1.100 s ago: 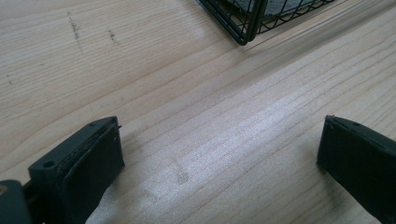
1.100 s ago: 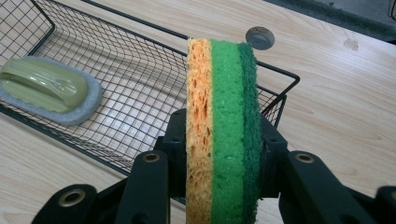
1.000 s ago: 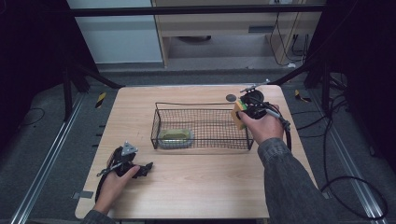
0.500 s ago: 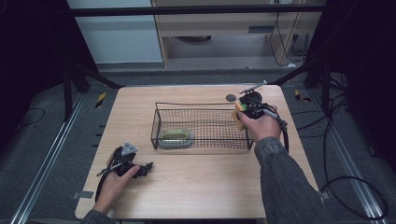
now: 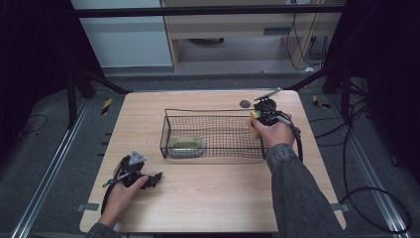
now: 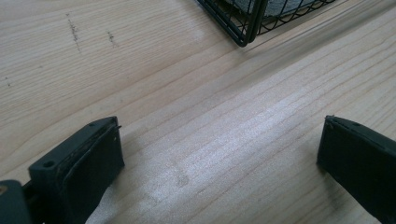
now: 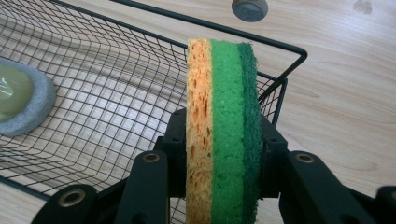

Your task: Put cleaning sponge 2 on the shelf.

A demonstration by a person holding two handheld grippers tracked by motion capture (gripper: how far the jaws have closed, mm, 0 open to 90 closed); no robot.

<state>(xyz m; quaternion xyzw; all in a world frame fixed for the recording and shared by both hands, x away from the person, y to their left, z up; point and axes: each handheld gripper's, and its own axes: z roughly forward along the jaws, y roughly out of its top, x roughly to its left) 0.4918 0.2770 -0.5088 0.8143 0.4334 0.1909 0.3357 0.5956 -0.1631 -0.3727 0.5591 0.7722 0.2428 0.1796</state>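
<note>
A layered sponge (image 7: 222, 126), orange, green and dark green, stands on edge between the black jaws of my right gripper (image 7: 219, 154), which is shut on it. In the high view that right gripper (image 5: 260, 119) holds the sponge (image 5: 253, 125) over the right end of a black wire basket (image 5: 213, 111). A grey-rimmed pad with a yellowish top (image 5: 185, 145) lies in the basket's left part and is the grey pad (image 7: 21, 105) in the right gripper view. My left gripper (image 5: 157, 177) rests open on the table near the front left; its jaws stand wide apart over bare wood (image 6: 210, 154).
A small dark round disc (image 5: 245, 104) lies on the wooden table (image 5: 218, 193) behind the basket's right end, also the disc (image 7: 250, 8) in the right gripper view. A basket corner (image 6: 243, 32) sits just beyond the left jaws. Cables trail off the table's right side.
My right gripper has moved slightly toward the basket's right end with the sponge. The left hand and gripper have stayed in place.
</note>
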